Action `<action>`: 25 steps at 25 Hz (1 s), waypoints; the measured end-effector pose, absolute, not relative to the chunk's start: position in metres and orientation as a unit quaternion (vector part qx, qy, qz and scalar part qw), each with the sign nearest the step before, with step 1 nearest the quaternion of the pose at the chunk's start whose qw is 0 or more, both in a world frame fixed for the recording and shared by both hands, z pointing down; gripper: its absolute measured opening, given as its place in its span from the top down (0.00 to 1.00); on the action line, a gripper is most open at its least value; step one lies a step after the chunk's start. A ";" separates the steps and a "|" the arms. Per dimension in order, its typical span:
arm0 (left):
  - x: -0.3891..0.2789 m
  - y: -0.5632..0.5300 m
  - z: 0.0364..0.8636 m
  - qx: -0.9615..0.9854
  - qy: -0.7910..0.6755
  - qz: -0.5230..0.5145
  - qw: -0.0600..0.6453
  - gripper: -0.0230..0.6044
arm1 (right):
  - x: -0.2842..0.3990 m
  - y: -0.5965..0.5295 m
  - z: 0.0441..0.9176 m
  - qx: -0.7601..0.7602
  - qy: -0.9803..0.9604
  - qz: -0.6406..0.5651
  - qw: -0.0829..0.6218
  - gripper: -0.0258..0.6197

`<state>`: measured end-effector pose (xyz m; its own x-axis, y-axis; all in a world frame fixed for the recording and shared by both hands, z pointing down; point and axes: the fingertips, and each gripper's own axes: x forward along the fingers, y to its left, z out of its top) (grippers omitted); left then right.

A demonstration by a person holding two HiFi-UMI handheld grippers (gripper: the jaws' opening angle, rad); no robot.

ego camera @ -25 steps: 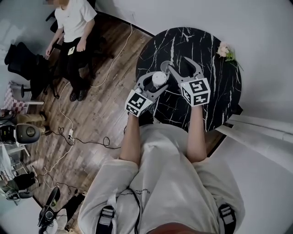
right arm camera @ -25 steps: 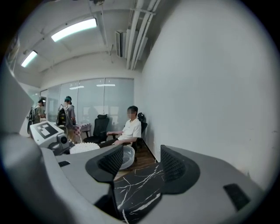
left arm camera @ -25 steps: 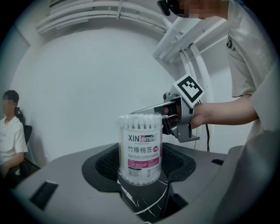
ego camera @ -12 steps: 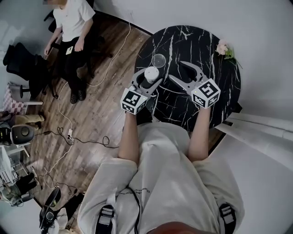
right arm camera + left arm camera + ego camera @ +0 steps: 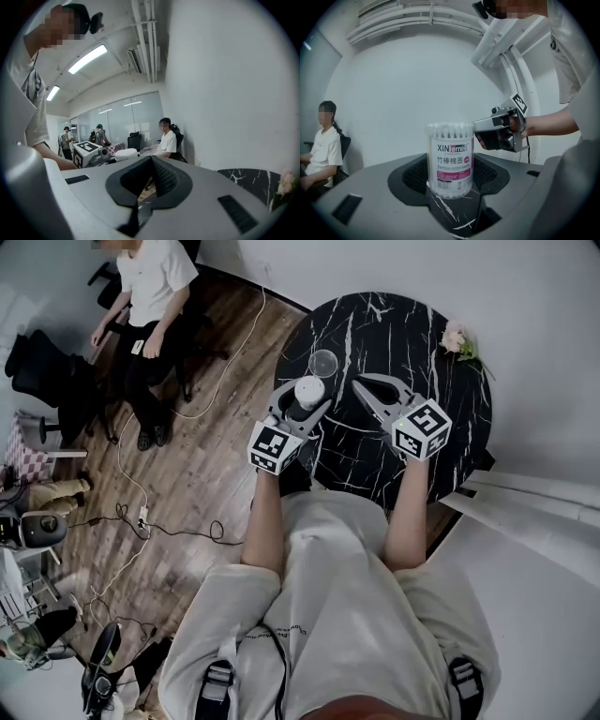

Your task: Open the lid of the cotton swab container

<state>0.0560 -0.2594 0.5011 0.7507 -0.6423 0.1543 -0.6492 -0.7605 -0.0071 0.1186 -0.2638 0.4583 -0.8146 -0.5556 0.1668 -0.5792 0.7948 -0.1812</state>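
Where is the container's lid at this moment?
Head view: the clear lid lies on the black marble table, left of centre, just beyond the open cotton swab container that stands between the left hand-held gripper's jaws.

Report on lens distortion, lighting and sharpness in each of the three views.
Head view: the fisheye bows the floorboards round the marble table, the light is even, the corners are dark. Left gripper view: black circular vignette, the cotton swab container has a sharp label, the pale wall is flatly lit. Right gripper view: the same vignette, the ceiling strip lights are blown out, the seated person is small.
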 end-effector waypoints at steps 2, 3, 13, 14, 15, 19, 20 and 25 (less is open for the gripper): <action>0.057 -0.260 0.501 0.936 -0.344 0.072 0.023 0.54 | 0.121 -0.267 0.459 0.304 -0.942 0.131 0.047 0.91; 0.057 -0.260 0.501 0.937 -0.342 0.071 0.024 0.54 | 0.123 -0.268 0.459 0.305 -0.941 0.136 0.045 0.91; 0.061 -0.258 0.505 0.941 -0.331 0.074 0.024 0.54 | 0.125 -0.266 0.457 0.306 -0.943 0.116 0.054 0.91; 0.061 -0.258 0.505 0.941 -0.330 0.074 0.024 0.54 | 0.125 -0.266 0.458 0.303 -0.944 0.117 0.053 0.91; 0.061 -0.258 0.505 0.941 -0.330 0.074 0.024 0.54 | 0.124 -0.265 0.458 0.300 -0.945 0.118 0.053 0.91; 0.061 -0.258 0.502 0.941 -0.330 0.073 0.024 0.54 | 0.121 -0.261 0.458 0.289 -0.948 0.123 0.044 0.91; 0.060 -0.258 0.502 0.941 -0.330 0.073 0.024 0.54 | 0.121 -0.261 0.457 0.287 -0.949 0.124 0.040 0.91; 0.061 -0.259 0.502 0.941 -0.330 0.071 0.025 0.54 | 0.122 -0.260 0.453 0.280 -0.951 0.128 0.026 0.91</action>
<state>0.0611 -0.2588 0.5024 0.7728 -0.6168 0.1495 -0.6238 -0.7816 0.0001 0.1216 -0.2601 0.4527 -0.8421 -0.5254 0.1215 -0.5389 0.8109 -0.2282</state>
